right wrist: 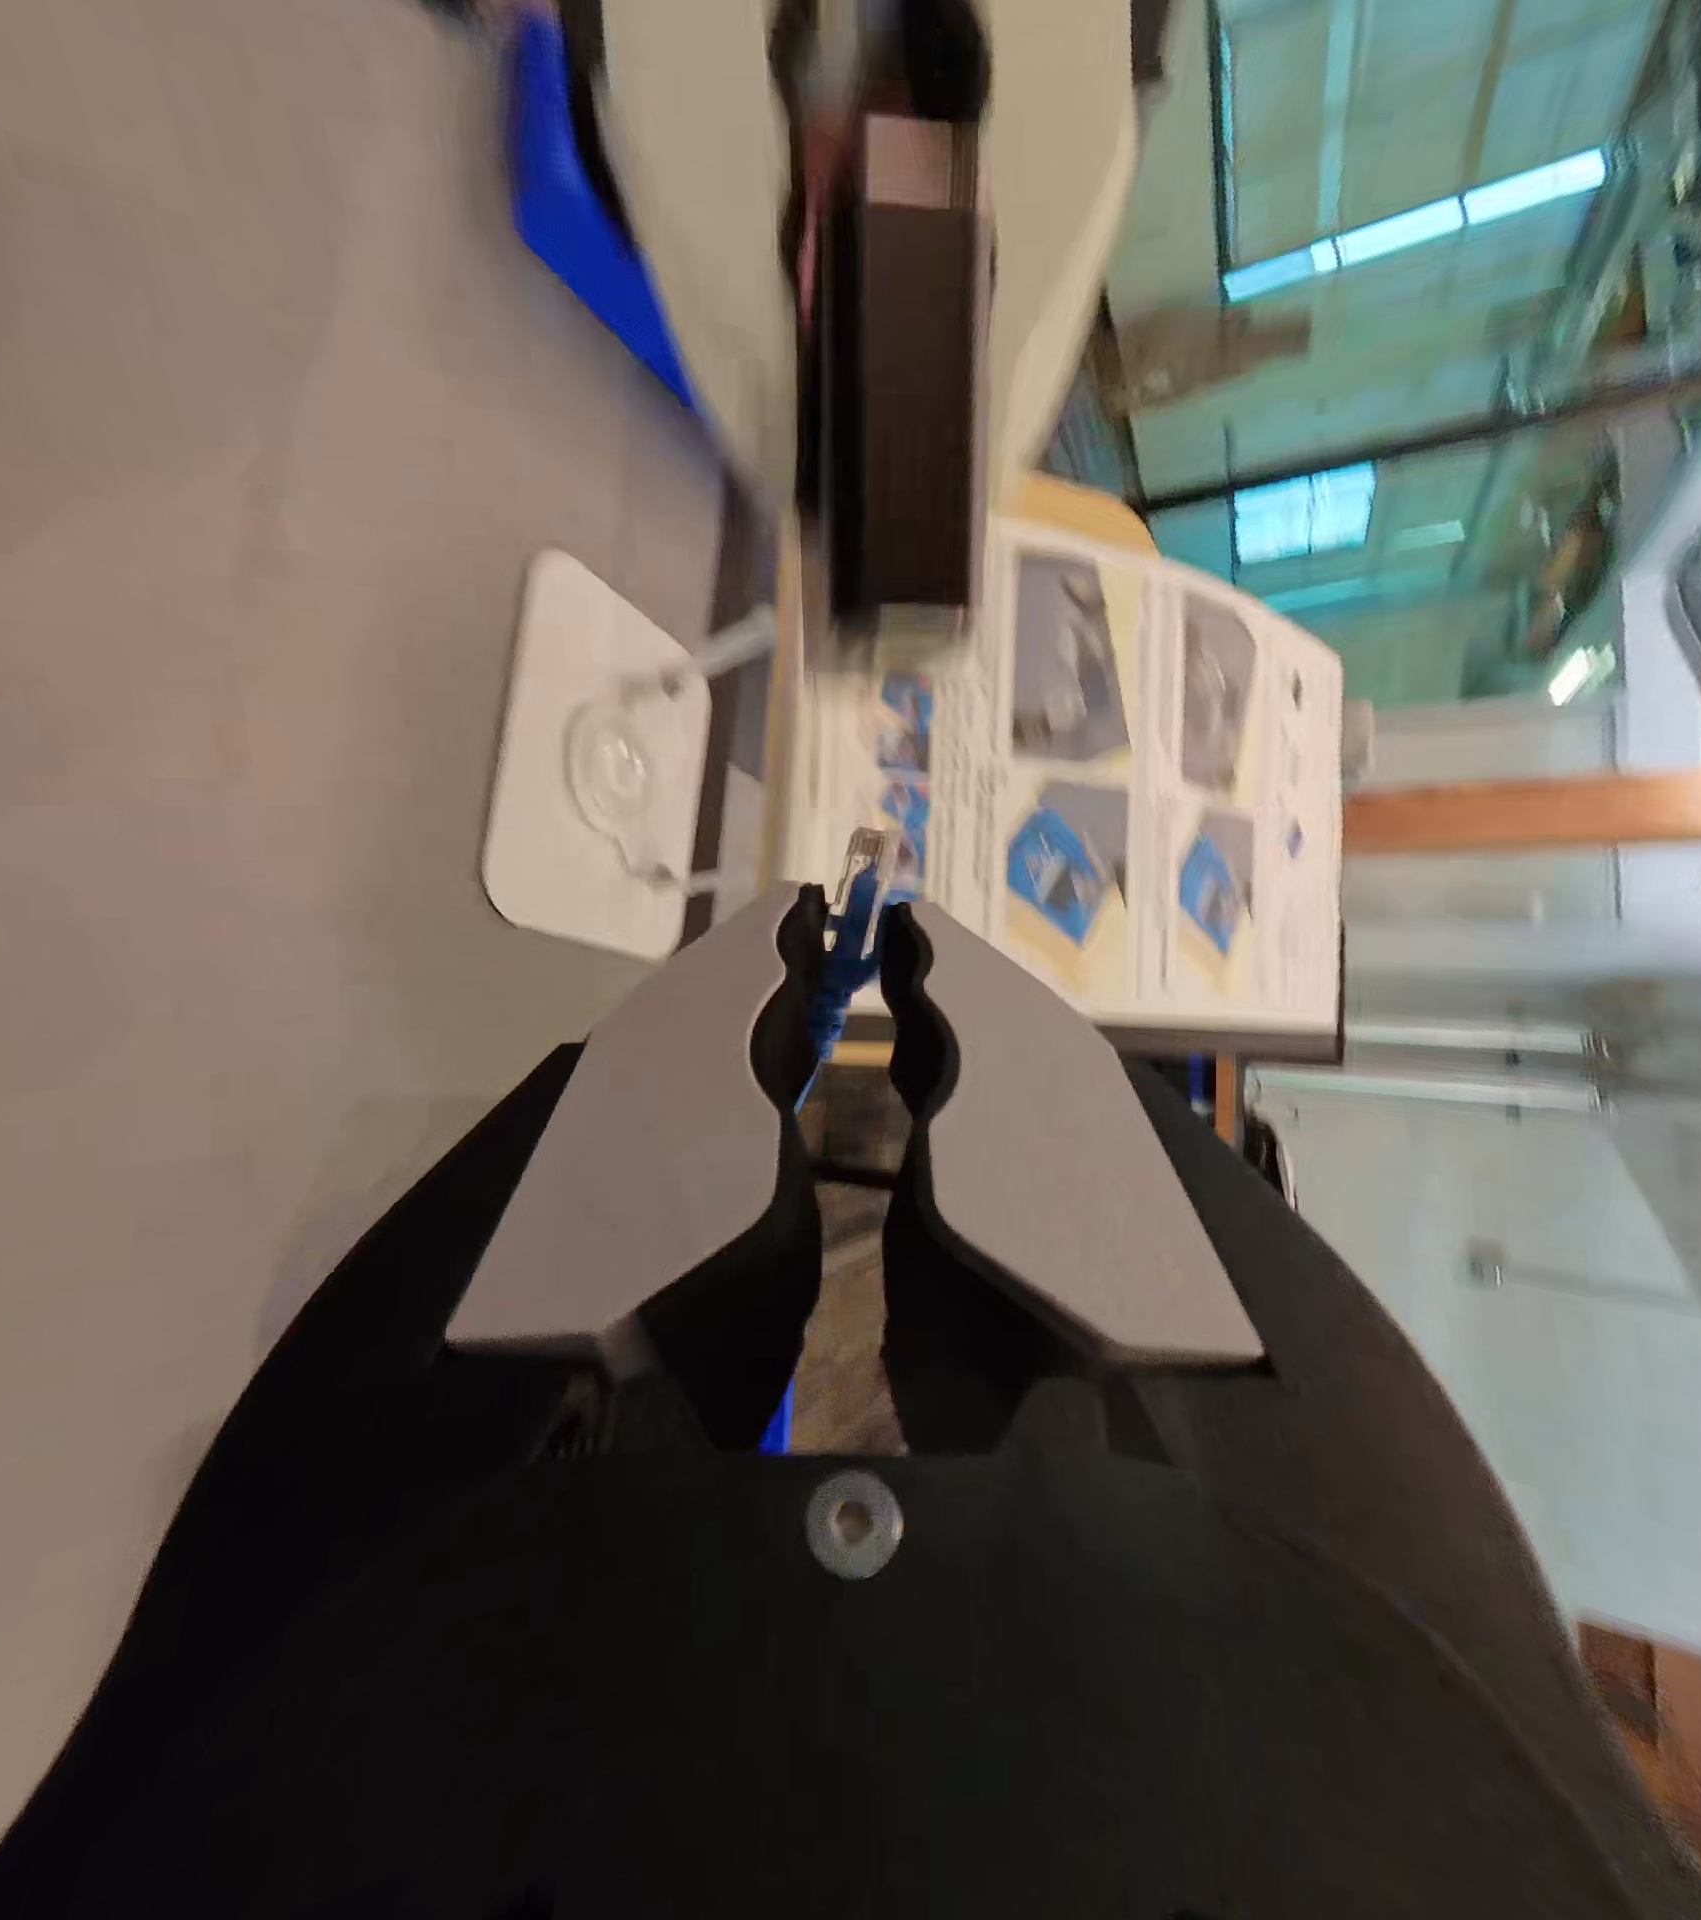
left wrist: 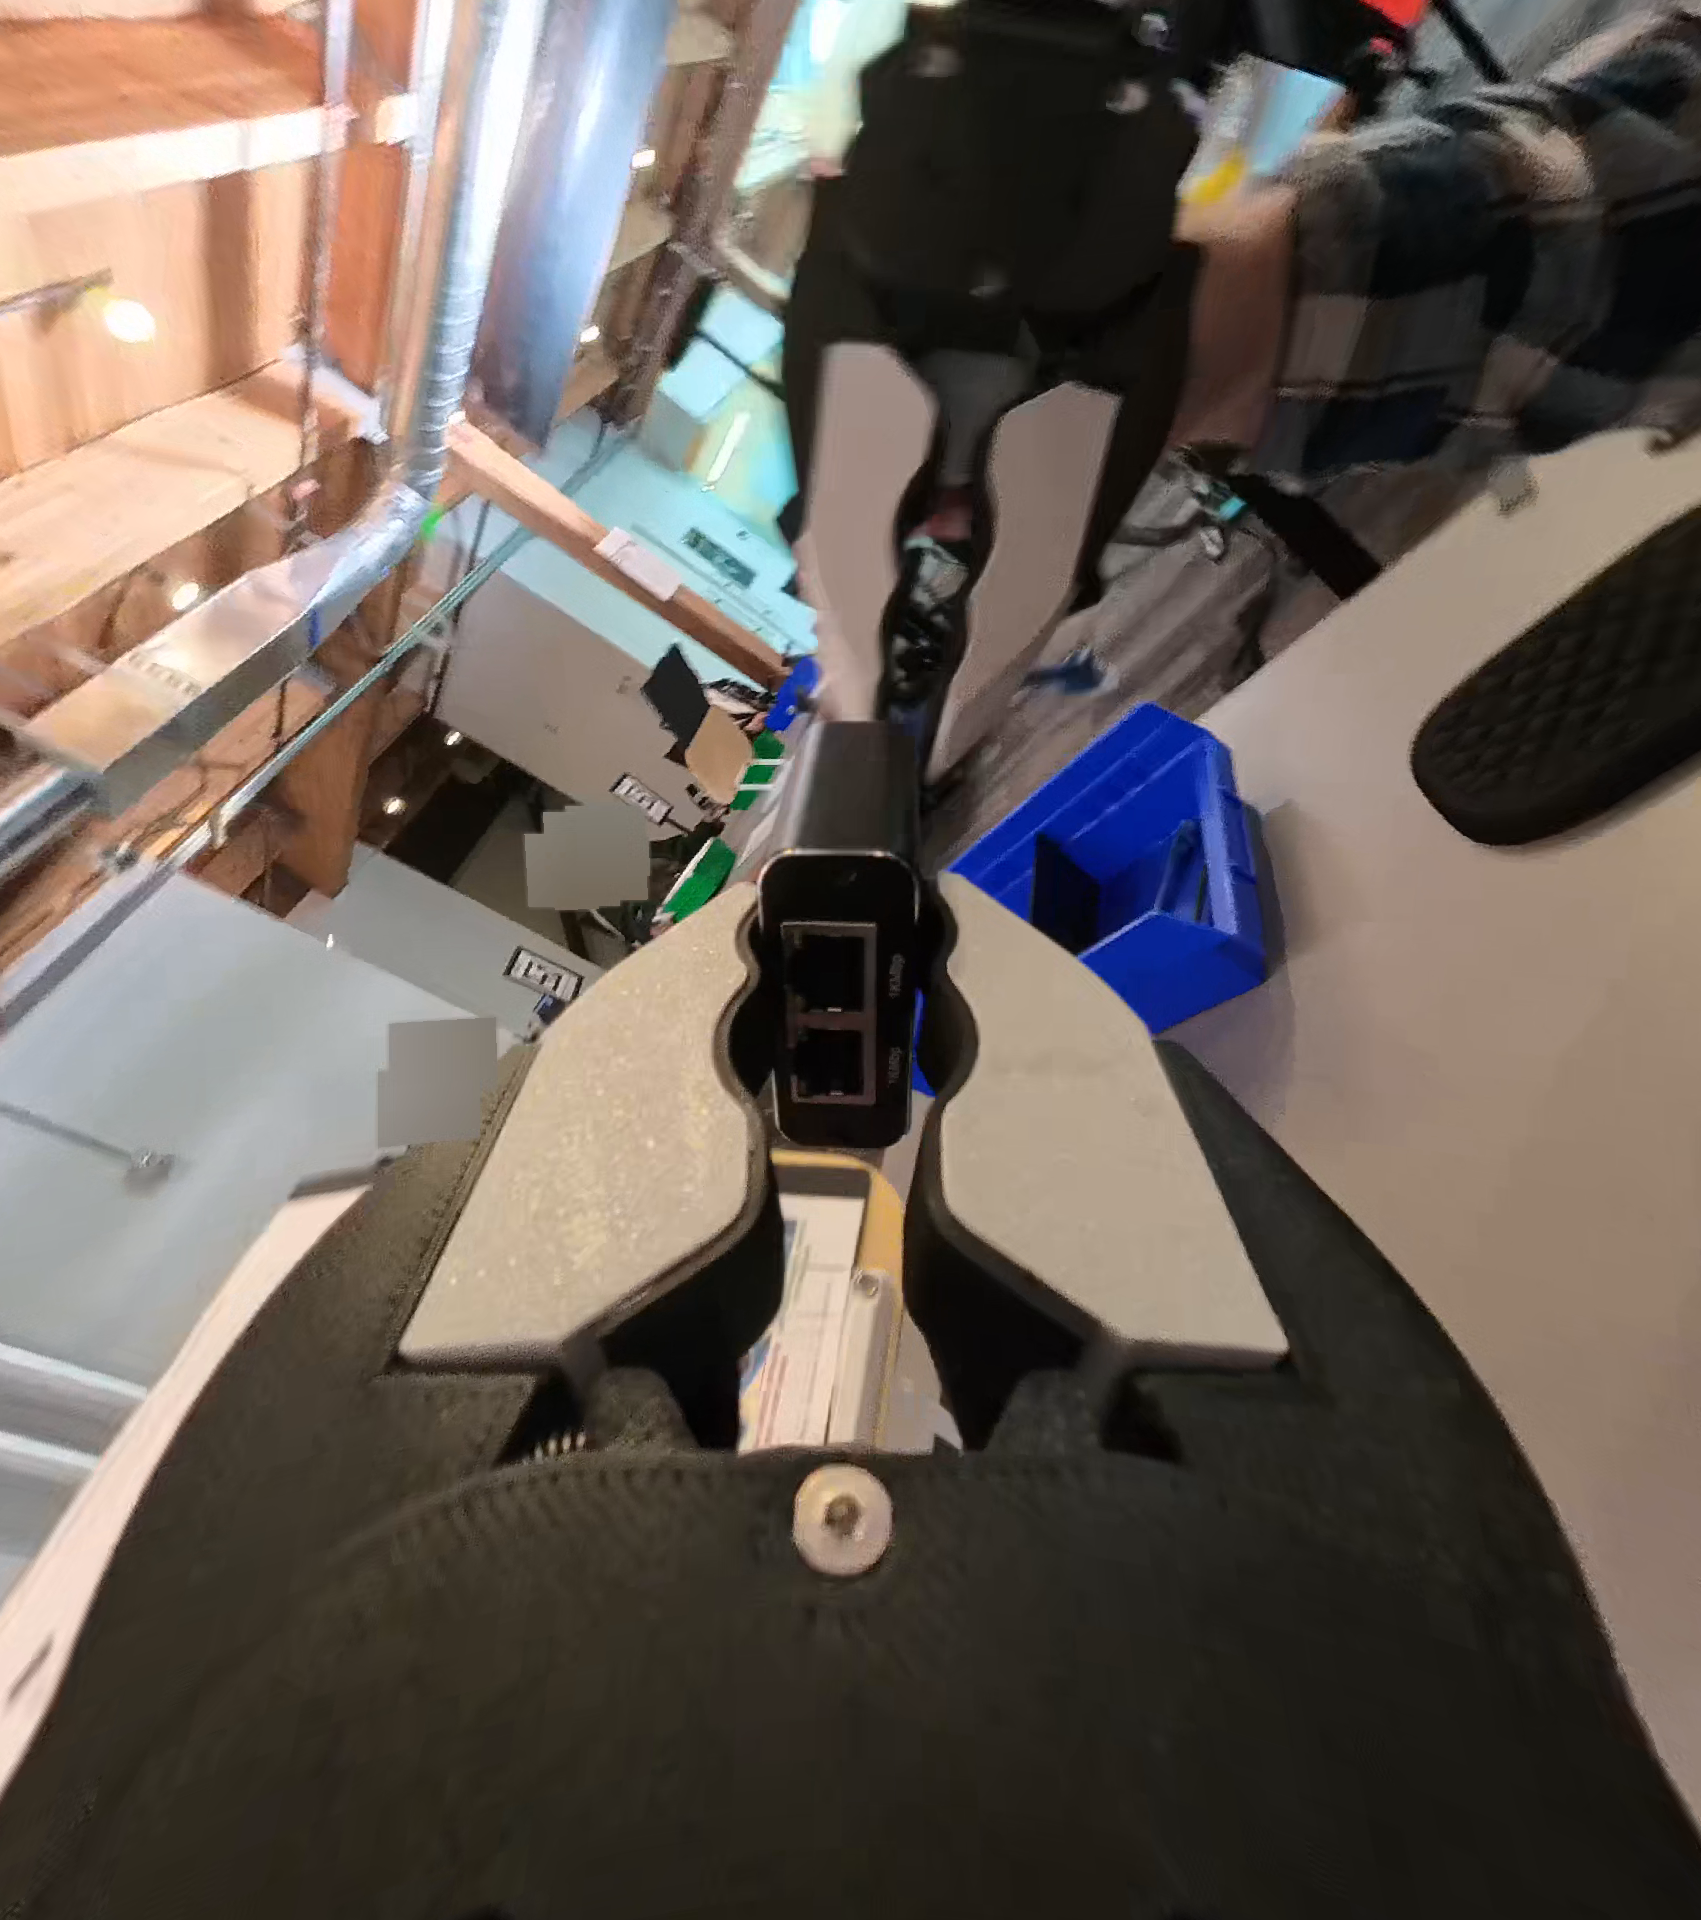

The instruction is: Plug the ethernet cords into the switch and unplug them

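Right wrist view: your right gripper [right wrist: 851, 920] pinches the blue ethernet cord [right wrist: 851, 935] just behind its clear plug, which points toward 12 o'clock. The black switch [right wrist: 893, 416] lies dead ahead at 12 o'clock, its long axis in line with the plug. Your left gripper [left wrist: 841, 987] clamps that switch [left wrist: 841, 997], with both ports empty.

From my left wrist view the switch [left wrist: 841, 1023] is glossy black with grey-rimmed ports. At two o'clock of it I see a bright blue bin [left wrist: 1152, 868]; further out lies a black quilted pad [left wrist: 1615, 665]. On my right wrist view the ethernet cord [right wrist: 851, 951] is blue with a clear plug; the table [right wrist: 202, 623] is plain grey.
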Action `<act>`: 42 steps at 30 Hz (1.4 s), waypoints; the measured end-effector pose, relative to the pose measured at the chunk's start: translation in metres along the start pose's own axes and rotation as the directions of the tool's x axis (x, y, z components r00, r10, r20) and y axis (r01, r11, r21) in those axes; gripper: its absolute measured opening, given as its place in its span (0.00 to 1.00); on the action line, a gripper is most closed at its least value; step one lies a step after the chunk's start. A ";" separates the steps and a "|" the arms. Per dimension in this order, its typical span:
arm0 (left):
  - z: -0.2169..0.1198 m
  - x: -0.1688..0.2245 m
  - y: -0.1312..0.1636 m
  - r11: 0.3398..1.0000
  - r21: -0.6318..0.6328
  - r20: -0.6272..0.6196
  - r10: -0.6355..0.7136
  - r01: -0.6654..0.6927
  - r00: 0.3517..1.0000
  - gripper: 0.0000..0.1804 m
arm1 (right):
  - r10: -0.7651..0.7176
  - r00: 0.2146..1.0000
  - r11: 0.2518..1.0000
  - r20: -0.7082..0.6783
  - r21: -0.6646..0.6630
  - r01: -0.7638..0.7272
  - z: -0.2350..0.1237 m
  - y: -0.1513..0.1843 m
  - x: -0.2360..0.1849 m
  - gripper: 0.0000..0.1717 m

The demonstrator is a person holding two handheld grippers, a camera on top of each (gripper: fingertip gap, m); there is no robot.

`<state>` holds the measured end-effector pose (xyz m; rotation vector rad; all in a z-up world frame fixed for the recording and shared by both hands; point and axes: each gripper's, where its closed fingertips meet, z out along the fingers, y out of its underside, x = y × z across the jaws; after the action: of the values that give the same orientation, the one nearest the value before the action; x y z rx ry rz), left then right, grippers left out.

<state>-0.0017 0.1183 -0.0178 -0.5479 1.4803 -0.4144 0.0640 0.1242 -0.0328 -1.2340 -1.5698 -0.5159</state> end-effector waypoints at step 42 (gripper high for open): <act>0.026 0.041 0.034 0.992 -0.113 -0.145 -0.079 0.062 0.986 0.13 | 0.131 0.984 0.946 0.124 0.282 -0.162 0.016 -0.029 -0.023 0.33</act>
<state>0.0243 0.1250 -0.0704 -0.6687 1.6375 -0.4403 0.0295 0.1159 -0.0527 -1.1528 -1.5611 -0.1193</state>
